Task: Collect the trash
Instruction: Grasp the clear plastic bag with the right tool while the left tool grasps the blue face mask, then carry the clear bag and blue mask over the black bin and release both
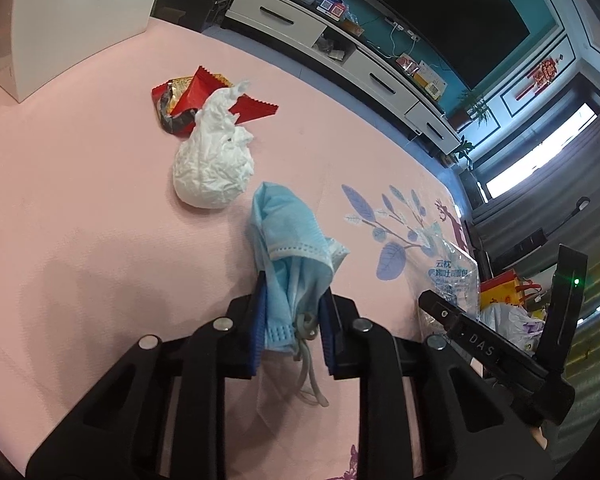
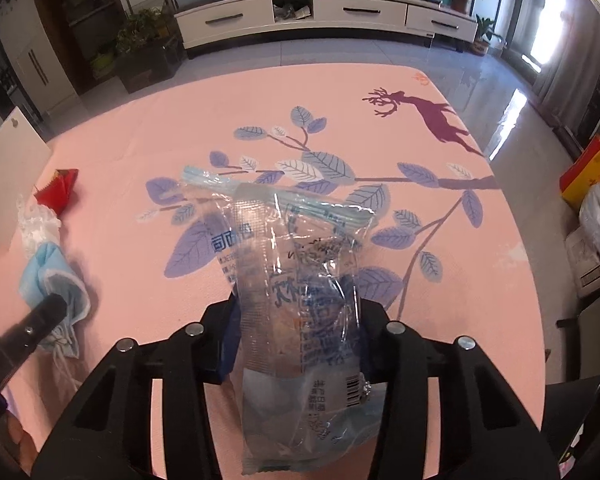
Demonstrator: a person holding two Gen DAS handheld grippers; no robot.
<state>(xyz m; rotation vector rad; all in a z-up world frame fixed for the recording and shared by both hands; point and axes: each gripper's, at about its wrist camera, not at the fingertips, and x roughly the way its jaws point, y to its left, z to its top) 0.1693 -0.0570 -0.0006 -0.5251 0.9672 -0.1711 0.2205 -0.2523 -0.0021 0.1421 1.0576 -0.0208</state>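
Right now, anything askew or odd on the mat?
Only loose litter on the pink mat: crumpled white tissue overlapping a torn red snack wrapper. Nothing spilled.

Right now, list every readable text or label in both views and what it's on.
"DAS": white letters on the right gripper, black arm.
"云枕": blue print on the clear plastic bag; the rest of its Chinese print and the digits by its barcode are too crumpled to read.
Red snack wrapper: print too blurred.
QR-code cards on the TV cabinet: too small.
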